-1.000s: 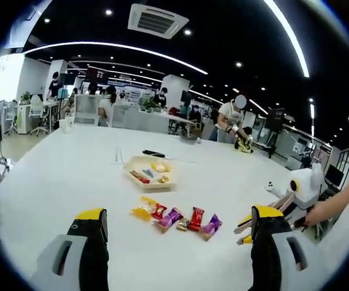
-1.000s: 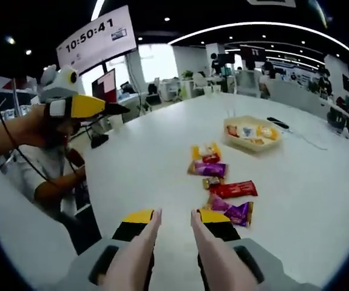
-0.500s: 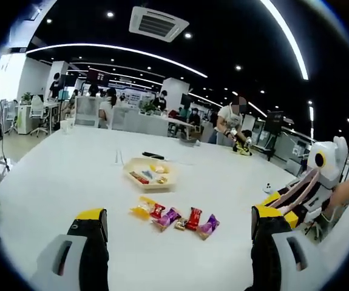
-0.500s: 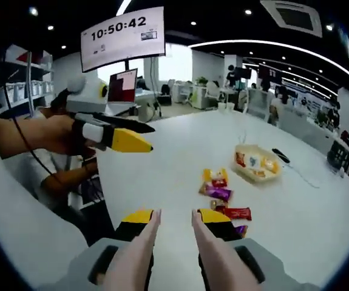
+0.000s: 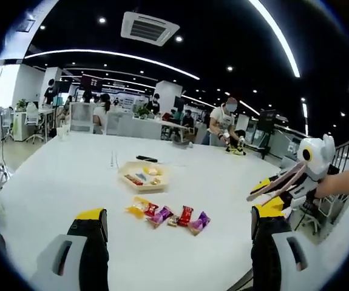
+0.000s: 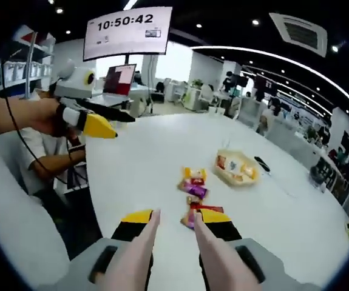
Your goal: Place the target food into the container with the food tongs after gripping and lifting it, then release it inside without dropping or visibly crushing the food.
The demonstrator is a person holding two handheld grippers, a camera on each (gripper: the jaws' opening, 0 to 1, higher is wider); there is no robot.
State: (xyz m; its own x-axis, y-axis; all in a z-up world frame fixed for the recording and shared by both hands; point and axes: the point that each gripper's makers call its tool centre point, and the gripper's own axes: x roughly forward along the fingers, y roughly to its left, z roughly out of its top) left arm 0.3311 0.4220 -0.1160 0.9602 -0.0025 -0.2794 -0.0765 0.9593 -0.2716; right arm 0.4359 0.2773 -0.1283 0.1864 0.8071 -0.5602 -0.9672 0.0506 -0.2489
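A beige tray (image 5: 142, 176) holding a few small snacks sits mid-table, also seen as the tray (image 6: 238, 168). A row of wrapped candies (image 5: 165, 213) lies in front of it, the same candies (image 6: 195, 194) running from yellow to purple wrappers. My left gripper (image 5: 177, 218) hangs over the table's near edge, jaws wide apart and empty; a hand holds that left gripper (image 6: 95, 124) at the left. My right gripper (image 6: 176, 215) holds pink food tongs (image 6: 144, 242), arms apart with nothing between them. That right gripper (image 5: 283, 182) hovers beyond the table's right edge.
The white table (image 5: 59, 182) is large, with a black object (image 5: 147, 159) and a thin cable behind the tray. A person (image 5: 226, 121) works at the far end, with desks and more people behind. A clock screen (image 6: 128, 30) hangs overhead. A seated person (image 6: 47, 163) is at the table's left.
Both cameras have pulled back and risen, so the candies and tray look smaller. The right gripper with the tongs has lifted at the right. Candies and tray lie as before.
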